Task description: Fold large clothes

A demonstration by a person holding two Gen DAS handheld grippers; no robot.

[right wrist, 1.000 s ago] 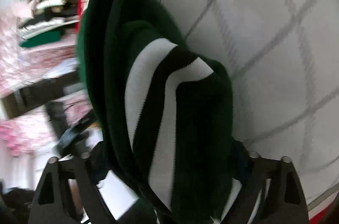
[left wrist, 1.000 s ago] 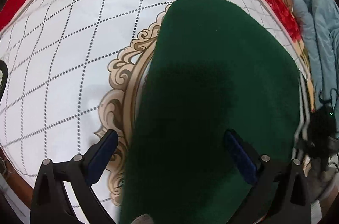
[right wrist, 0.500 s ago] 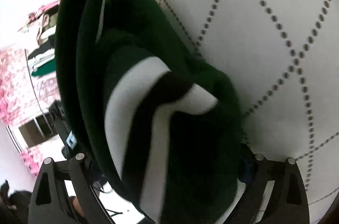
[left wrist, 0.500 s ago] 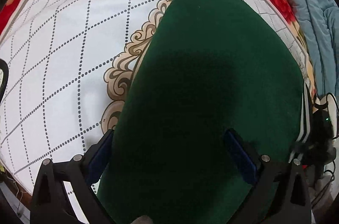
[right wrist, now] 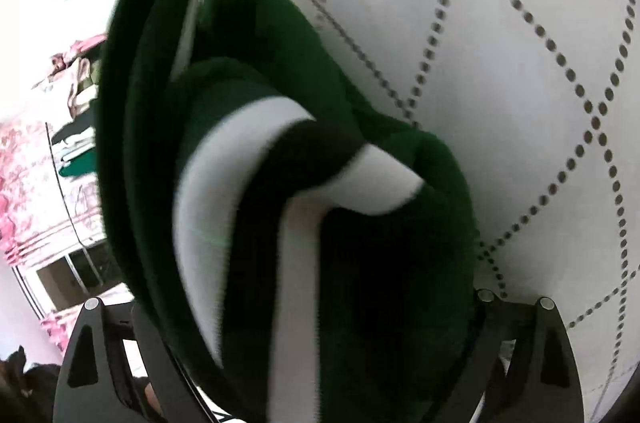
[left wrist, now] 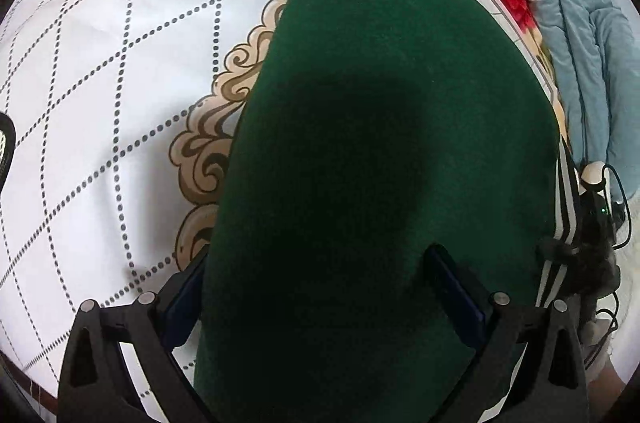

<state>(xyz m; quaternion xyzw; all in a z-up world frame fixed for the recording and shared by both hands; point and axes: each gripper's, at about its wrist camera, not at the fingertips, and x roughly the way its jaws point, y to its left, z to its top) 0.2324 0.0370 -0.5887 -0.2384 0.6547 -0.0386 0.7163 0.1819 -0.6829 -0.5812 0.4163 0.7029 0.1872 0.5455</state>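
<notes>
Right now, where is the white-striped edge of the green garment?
In the left wrist view the striped edge runs down the right side of the green garment, beside the blue quilt; in the right wrist view it bunches centrally.

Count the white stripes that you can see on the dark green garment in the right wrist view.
2: one broad white stripe left of the black band, one narrower white stripe right of it. The dark green fleece garment is bunched; more may be hidden.

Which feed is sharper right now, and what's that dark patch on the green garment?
Left wrist view: sharp, with fisheye bending of the sheet's dotted grid; the dark patch on the garment looks like a shadow, probably the rig's. Right wrist view: motion-blurred, with smeared stripes and a washed-out bright background.
</notes>
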